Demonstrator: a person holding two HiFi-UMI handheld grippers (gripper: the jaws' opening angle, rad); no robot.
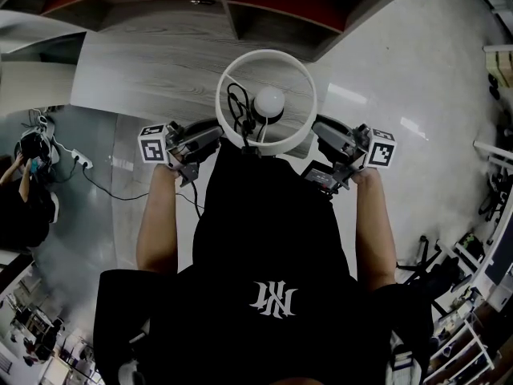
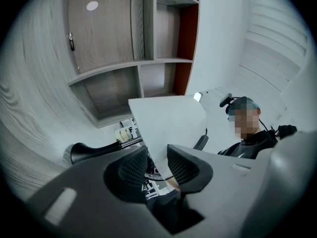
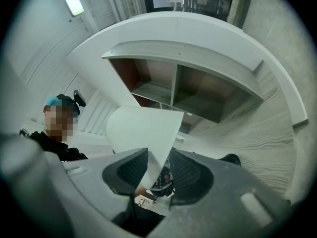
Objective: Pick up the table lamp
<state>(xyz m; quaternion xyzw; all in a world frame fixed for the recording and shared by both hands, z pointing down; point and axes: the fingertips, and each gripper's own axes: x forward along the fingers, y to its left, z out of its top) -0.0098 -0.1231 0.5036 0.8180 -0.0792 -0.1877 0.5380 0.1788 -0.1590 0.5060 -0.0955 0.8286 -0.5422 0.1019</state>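
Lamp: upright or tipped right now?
Roughly upright: the head view looks down into the lamp shade ring, bulb near its centre. The left claw and right claw grip opposite sides.

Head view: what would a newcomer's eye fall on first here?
The table lamp's round white shade, seen from above at the picture's centre, with a white bulb inside it. The left gripper and the right gripper each pinch its wall from opposite sides, held out in front of the person's black shirt.

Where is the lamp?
Centre of the head view: the table lamp is gripped between the left hand-held gripper and right hand-held gripper.
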